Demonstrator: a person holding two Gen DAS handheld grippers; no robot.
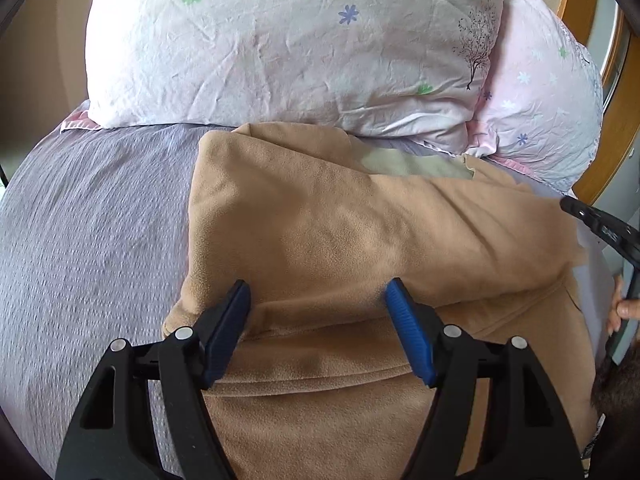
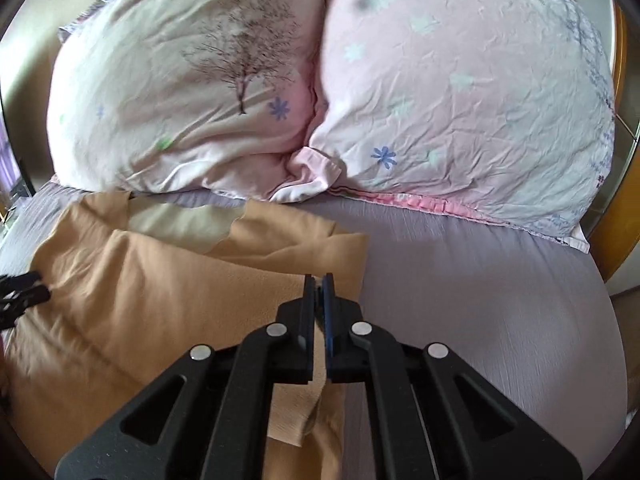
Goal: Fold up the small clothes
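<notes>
A tan fleece garment [image 1: 320,232] lies partly folded on the grey-lilac bed sheet [image 1: 88,220], with a pale green lining patch [image 1: 404,162] showing near its far edge. My left gripper [image 1: 318,292] is open, its blue pads spread just above a fold of the garment. In the right wrist view the same garment [image 2: 160,280] lies at the left. My right gripper [image 2: 319,280] is shut over the garment's right part; a strip of tan fabric hangs below the jaws, but whether it is pinched is unclear. The right gripper's edge [image 1: 600,228] shows at the right of the left wrist view.
Two pink-white flowered pillows [image 2: 192,92] [image 2: 460,92] lie side by side at the head of the bed, just beyond the garment. A wooden bed frame [image 1: 616,132] curves along the right. Bare sheet [image 2: 480,300] lies to the right of the garment.
</notes>
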